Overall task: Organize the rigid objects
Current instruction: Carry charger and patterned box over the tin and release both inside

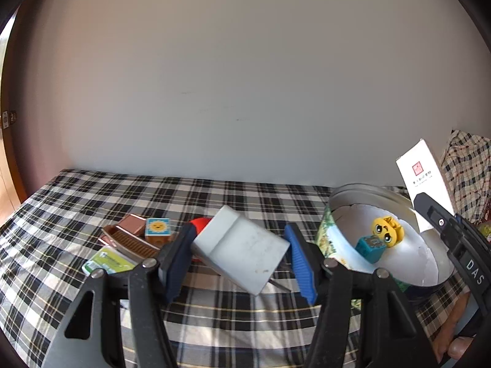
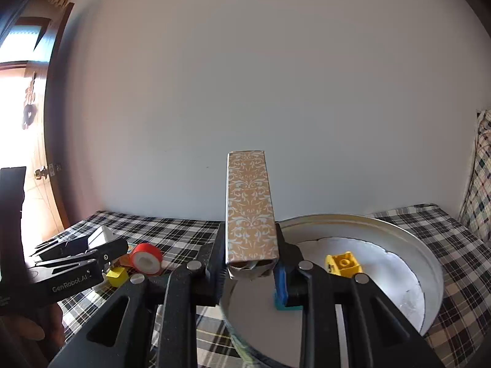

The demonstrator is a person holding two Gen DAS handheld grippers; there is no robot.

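Left hand-held gripper [image 1: 237,259], left wrist view: clenched on a white power adapter [image 1: 241,250], which sits tilted between the blue ribbed pads [image 1: 302,263], lower centre of frame. Metal prongs stick out of the adapter's lower right end. A red object shows just behind the adapter, mostly hidden by it.

Right hand-held gripper [image 2: 250,271], right wrist view: clenched on a tall gold-patterned box [image 2: 249,207], held near its lower end, the box standing almost upright in the centre of frame. In the left wrist view the same box shows a white face with a red seal at the right edge.

Round tin [image 2: 399,230], lower right in both views, white lining inside. In it: a yellow face brick [image 1: 386,230] and a teal brick [image 1: 370,247], touching each other. In the right wrist view the teal brick is largely hidden behind the right pad.

Loose items on the plaid bedcover [image 1: 92,190], left wrist view, left of centre: a sun-printed block [image 1: 157,230], brown and copper-coloured boxes [image 1: 130,237] just beside it, and a green and white packet [image 1: 107,263] in front of them.

Right wrist view, lower left: a red tape roll [image 2: 145,259] and a small yellow block [image 2: 116,276] near the left gripper's fingers. Plaid pillow at the far right edge.
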